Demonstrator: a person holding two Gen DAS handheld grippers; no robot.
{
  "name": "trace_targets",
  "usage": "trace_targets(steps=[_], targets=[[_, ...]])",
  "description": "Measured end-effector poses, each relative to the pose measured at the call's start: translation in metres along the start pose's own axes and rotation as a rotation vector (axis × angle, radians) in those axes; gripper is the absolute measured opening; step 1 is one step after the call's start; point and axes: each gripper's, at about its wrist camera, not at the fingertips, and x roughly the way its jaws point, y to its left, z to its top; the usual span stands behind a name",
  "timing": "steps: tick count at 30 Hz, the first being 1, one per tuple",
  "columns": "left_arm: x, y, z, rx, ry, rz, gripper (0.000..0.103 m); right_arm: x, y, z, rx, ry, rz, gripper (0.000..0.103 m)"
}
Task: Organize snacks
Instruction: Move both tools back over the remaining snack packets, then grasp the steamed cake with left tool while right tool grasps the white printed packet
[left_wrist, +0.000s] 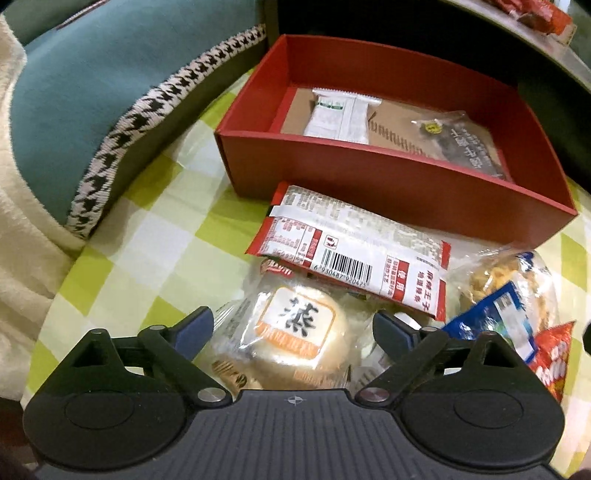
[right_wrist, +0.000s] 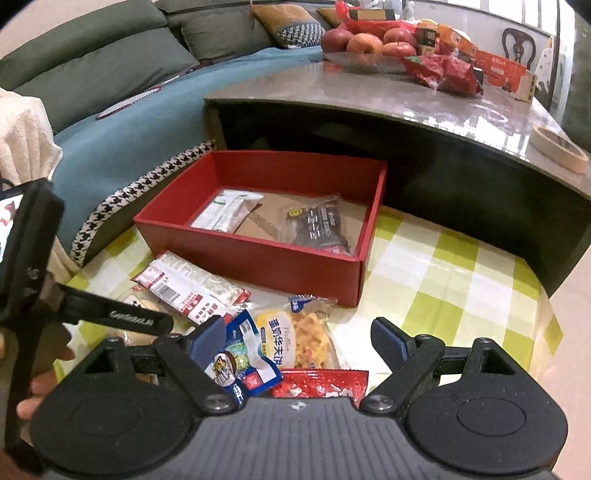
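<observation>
On the table (right_wrist: 443, 280), under a glossy green-and-white check cloth, the red box (left_wrist: 369, 173) is the landmark: a stiff open card tray, already holding a white sachet (left_wrist: 338, 116) and a dark packet (left_wrist: 469, 147) on its brown floor. Every loose snack lies in a heap on the near side of the box, towards both grippers.

Nearest the box is the long red-and-white pack (left_wrist: 354, 247), flat, crinkly, barcode up, its long axis slanting roughly along the box's front wall. Nearer than that sits the bun (left_wrist: 295, 332), round and soft in clear film, with an orange-edged label.

The left gripper (left_wrist: 293, 325) points steeply down onto the bun, which lies right between its fingers; they are spread wide, not touching it, and it is the nearer hand. I judge a straight drop and close would take the bun.

The right gripper (right_wrist: 299, 338), fingers also spread and holding nothing, hovers over the waffle bag (right_wrist: 295, 332), blue pouch (right_wrist: 243, 354) and red pouch (right_wrist: 321, 384).
</observation>
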Motion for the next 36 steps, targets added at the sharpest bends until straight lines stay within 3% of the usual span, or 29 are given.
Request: trace_targets(steps=[5,12,16,24,30,36], targets=[[0.005,-0.009,-0.001,0.044,-0.005,0.034,0.095,0.009,-0.002,-0.001,0.001,0.031,0.005,0.091],[-0.009,-0.005,-0.012,0.063,-0.013,0.02,0.068,0.011,-0.001,-0.002,0.004,0.044,0.016,0.091],[-0.016,0.001,-0.017,0.056,-0.006,0.001,0.062,0.01,-0.001,-0.001,0.018,0.044,0.007,0.091],[-0.032,0.02,-0.021,0.018,-0.012,-0.041,0.06,0.015,0.001,-0.002,0.036,0.07,0.034,0.091],[-0.043,0.036,-0.015,-0.033,-0.039,-0.062,0.06,0.017,0.032,0.0,-0.023,0.084,0.138,0.091],[-0.041,0.045,-0.018,-0.036,-0.024,-0.079,0.06,0.038,0.049,-0.004,0.053,0.218,0.26,0.091]])
